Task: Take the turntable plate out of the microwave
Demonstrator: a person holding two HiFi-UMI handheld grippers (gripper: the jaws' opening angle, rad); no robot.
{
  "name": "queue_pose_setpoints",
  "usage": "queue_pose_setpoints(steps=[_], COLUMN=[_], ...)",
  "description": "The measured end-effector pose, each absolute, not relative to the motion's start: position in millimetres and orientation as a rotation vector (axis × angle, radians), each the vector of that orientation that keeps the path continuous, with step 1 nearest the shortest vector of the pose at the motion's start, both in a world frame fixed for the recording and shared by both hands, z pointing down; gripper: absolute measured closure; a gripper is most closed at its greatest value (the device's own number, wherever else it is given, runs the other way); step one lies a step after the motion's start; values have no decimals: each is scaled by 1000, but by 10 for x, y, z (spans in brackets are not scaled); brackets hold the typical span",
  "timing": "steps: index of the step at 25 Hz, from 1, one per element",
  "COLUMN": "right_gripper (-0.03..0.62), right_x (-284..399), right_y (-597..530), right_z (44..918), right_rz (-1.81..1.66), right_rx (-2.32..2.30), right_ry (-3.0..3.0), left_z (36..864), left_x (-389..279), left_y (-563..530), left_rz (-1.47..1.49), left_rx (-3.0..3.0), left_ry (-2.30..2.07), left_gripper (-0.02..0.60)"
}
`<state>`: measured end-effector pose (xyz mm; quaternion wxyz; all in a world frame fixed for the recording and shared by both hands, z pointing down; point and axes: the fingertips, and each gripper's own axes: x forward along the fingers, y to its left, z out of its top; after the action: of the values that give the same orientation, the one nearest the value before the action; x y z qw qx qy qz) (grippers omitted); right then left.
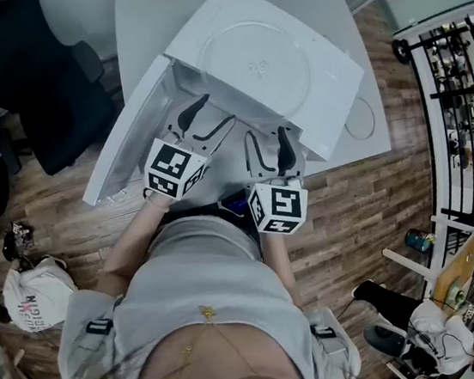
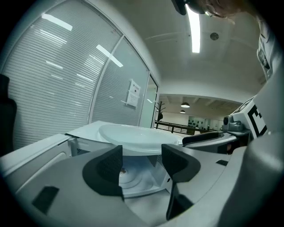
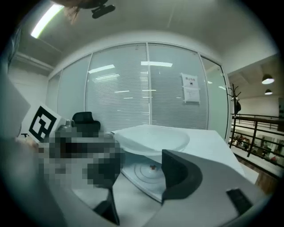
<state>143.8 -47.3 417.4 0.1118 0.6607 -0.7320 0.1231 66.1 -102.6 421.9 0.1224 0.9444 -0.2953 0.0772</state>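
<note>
nearest, just in front of the microwave (image 1: 338,123): left gripper (image 1: 202,119) on the door side of the opening, jaws spread, nothing between them but the view into the cavity. right gripper (image 1: 270,149) beside it, toward the microwave's other front corner, jaws likewise wide apart and empty.

door (image 1: 119,148) swung fully open off the microwave's left side.

inside the microwave: cavity floor (image 3: 137,175) bare, only ring marks and a small centre hub (image 3: 152,167) showing; no plate seated there.

on top of the microwave: turntable plate (image 1: 256,67), lying flat, near rim about at the front edge, touched by neither gripper.

under and beyond the microwave: white table (image 1: 145,14).

reads as main step done: plate out of the microwave and set down on its top. left, at most: drawing both grippers back, perhaps shutting the door or shifting the plate to the table. cannot tell which is meant.
</note>
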Motion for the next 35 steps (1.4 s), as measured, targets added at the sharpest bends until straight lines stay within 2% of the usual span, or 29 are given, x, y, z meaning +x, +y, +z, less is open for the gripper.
queue_pose_setpoints(steps=[3, 35], right_gripper=[324, 315], right_x=[1533, 1716], right_y=[-547, -1065], right_z=[4205, 4272], right_rz=[390, 285], right_rx=[1994, 2039], right_ry=[-2112, -1960], left_z=[4229, 4236], left_x=[700, 964], left_y=[-1058, -1472], left_rz=[222, 267], left_rx=[2760, 2843], left_ry=[-867, -989], left_gripper=[307, 307])
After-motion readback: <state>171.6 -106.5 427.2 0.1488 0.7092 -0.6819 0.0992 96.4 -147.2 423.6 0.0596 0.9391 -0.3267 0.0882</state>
